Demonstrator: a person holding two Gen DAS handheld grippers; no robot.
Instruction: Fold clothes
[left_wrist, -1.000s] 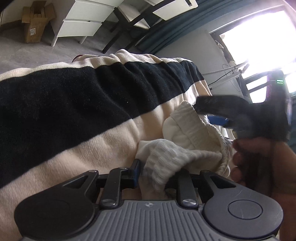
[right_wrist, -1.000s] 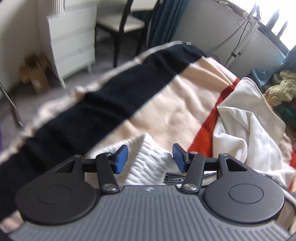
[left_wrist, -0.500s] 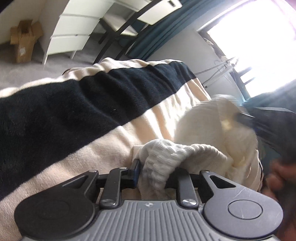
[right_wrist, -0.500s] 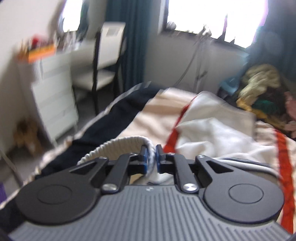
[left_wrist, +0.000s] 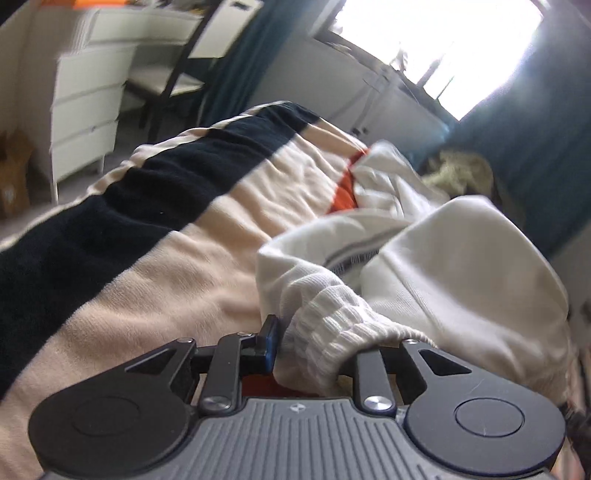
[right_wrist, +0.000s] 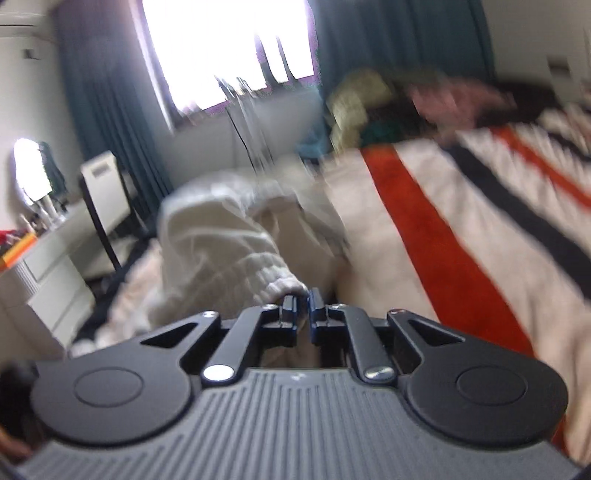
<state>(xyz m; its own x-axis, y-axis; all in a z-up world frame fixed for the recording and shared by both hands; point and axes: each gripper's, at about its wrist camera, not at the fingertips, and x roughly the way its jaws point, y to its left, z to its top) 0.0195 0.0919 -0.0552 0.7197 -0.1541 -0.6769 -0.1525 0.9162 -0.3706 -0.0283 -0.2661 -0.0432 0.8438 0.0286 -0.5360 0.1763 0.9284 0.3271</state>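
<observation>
A white sweatshirt (left_wrist: 443, 277) lies bunched on the bed's striped blanket (left_wrist: 166, 258). In the left wrist view, my left gripper (left_wrist: 312, 347) pinches its ribbed hem (left_wrist: 332, 321). The jaws are opening slightly, with the fabric still pressed between the pads. The right wrist view is blurred by motion. There my right gripper (right_wrist: 303, 310) is shut on another ribbed edge of the same white sweatshirt (right_wrist: 214, 240), which trails off to the left above the blanket (right_wrist: 443, 240). Neither gripper shows in the other's view.
White drawers (left_wrist: 85, 118) and a dark chair (left_wrist: 166, 81) stand left of the bed. A pile of other clothes (right_wrist: 354, 96) sits at the far end under the bright window (right_wrist: 221, 48). A white desk (right_wrist: 44, 251) stands beside the bed.
My right gripper closed on the ribbed edge and swung fast across the bed, pulling the sweatshirt along. My left gripper rose and rolled while keeping its hold on the hem.
</observation>
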